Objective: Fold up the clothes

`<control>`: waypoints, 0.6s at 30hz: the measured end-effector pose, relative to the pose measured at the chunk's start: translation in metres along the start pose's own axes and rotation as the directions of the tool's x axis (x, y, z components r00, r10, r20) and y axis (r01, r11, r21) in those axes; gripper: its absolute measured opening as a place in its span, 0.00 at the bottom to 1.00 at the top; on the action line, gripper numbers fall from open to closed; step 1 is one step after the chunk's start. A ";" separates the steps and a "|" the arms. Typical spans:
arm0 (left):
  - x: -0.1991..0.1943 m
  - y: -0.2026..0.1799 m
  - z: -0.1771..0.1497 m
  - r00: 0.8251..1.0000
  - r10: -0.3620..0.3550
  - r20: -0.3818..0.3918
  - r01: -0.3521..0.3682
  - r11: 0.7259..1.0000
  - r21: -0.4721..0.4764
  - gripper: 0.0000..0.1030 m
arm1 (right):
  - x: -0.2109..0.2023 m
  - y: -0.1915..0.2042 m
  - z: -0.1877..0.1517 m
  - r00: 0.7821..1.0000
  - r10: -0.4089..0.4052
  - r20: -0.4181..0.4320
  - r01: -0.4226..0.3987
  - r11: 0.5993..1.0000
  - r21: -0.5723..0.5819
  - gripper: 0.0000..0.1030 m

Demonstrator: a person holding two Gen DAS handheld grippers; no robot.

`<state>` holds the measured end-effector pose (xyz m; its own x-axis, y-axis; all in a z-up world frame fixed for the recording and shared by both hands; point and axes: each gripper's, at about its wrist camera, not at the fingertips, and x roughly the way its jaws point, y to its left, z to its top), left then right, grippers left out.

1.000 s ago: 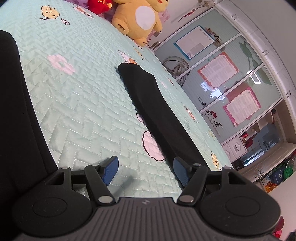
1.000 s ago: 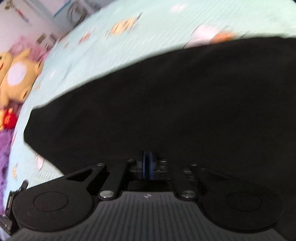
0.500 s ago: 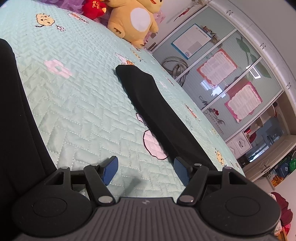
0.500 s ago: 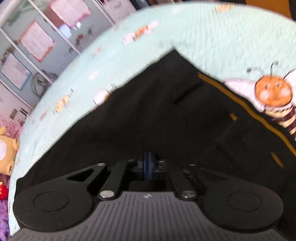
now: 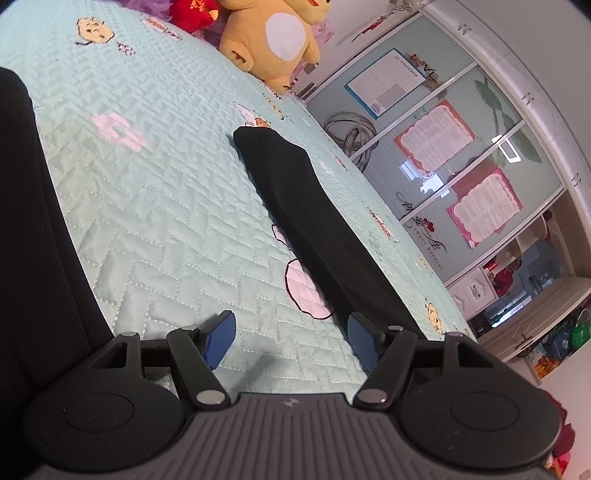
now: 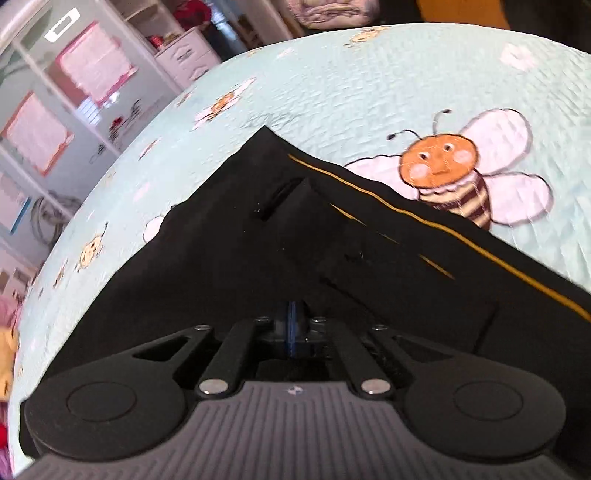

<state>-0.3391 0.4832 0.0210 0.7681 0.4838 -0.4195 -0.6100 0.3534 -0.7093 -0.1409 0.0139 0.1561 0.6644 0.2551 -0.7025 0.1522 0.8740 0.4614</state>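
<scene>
Black trousers lie spread on a mint quilted bedspread [image 5: 166, 221]. In the left wrist view one leg [image 5: 295, 206] runs diagonally toward the right finger, and the other leg [image 5: 33, 240] fills the left edge. My left gripper [image 5: 291, 321] is open just over the bare quilt between the two legs, with nothing between its blue pads. In the right wrist view the trousers' waist end [image 6: 240, 240] shows a thin yellow stripe [image 6: 406, 218] and a pocket slit [image 6: 280, 199]. My right gripper [image 6: 293, 325] is shut above this black fabric; I see no cloth pinched between the pads.
A yellow plush toy [image 5: 277, 33] and a red one [image 5: 192, 11] sit at the head of the bed. Sliding wardrobe doors with posters [image 5: 443, 147] stand beyond the bed's far side. A large bee print [image 6: 454, 166] lies on the quilt beside the waistband.
The right gripper has swept across the black trousers and rolled, going from a broad leg area to the waist corner with the yellow stripe. The left gripper has stayed in place, open.
</scene>
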 end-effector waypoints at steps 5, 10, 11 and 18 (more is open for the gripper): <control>-0.007 0.001 0.009 0.999 -0.002 -0.038 0.000 0.998 -0.069 0.68 | -0.024 0.061 -0.041 0.998 0.062 -0.034 -0.067 0.983 -0.173 0.07; -0.022 -0.007 0.012 0.993 -0.076 -0.087 0.065 0.990 -0.126 0.69 | -0.041 0.124 -0.100 0.963 0.223 -0.155 -0.258 0.927 -0.273 0.14; -0.025 -0.011 0.009 0.989 -0.107 -0.106 0.093 0.988 -0.127 0.69 | -0.043 0.135 -0.111 0.950 0.255 -0.181 -0.299 0.910 -0.285 0.15; -0.015 -0.033 -0.025 0.919 -0.201 -0.340 0.176 0.979 -0.104 0.70 | -0.054 0.196 -0.189 0.824 0.351 -0.444 -0.527 0.763 -0.375 0.19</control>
<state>-0.3252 0.4441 0.0366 0.8947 0.1014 -0.4350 -0.4416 0.3476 -0.8271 -0.2853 0.2495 0.1824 0.2764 0.7007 -0.6577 -0.5082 0.6874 0.5188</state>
